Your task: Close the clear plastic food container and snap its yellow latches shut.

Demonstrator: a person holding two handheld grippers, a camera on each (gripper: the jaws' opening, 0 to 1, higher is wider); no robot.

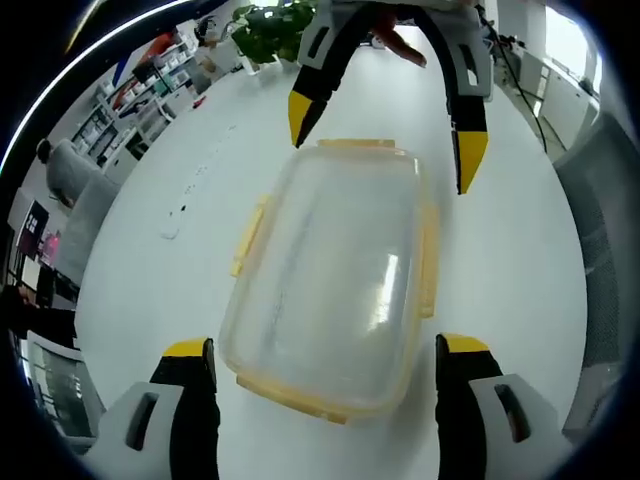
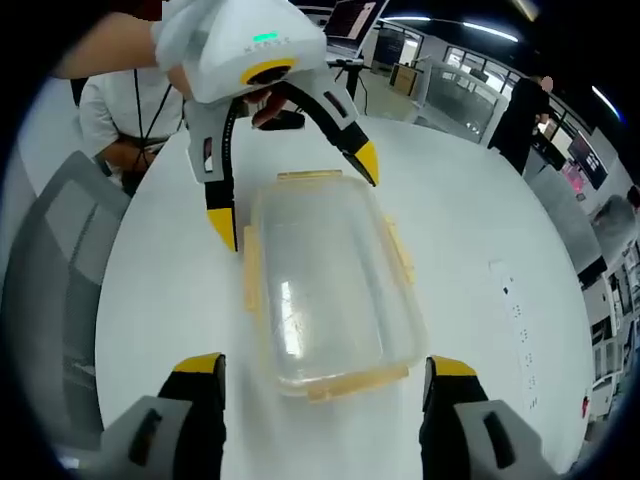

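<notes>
A clear plastic container [image 1: 330, 270] with its lid resting on top lies on the white table [image 1: 140, 290]. Yellow latches [image 1: 250, 235] run along its sides and both short ends, flaring outward from the rim. My left gripper [image 1: 325, 350] is open, its jaws straddling the near short end. Opposite it my right gripper [image 1: 385, 140] is open, hanging over the far end. In the right gripper view the container [image 2: 325, 290] sits between my open right gripper [image 2: 325, 365] and the open left gripper [image 2: 295, 192], held by a hand. Neither gripper touches a latch.
A grey chair [image 1: 600, 210] stands at the table's edge, seen also as the chair [image 2: 50, 260]. A potted plant [image 1: 270, 30] sits at the far rim. A white power strip [image 2: 520, 310] lies on the table [image 2: 480, 200]. A person in a white shirt [image 2: 115, 110] sits beyond.
</notes>
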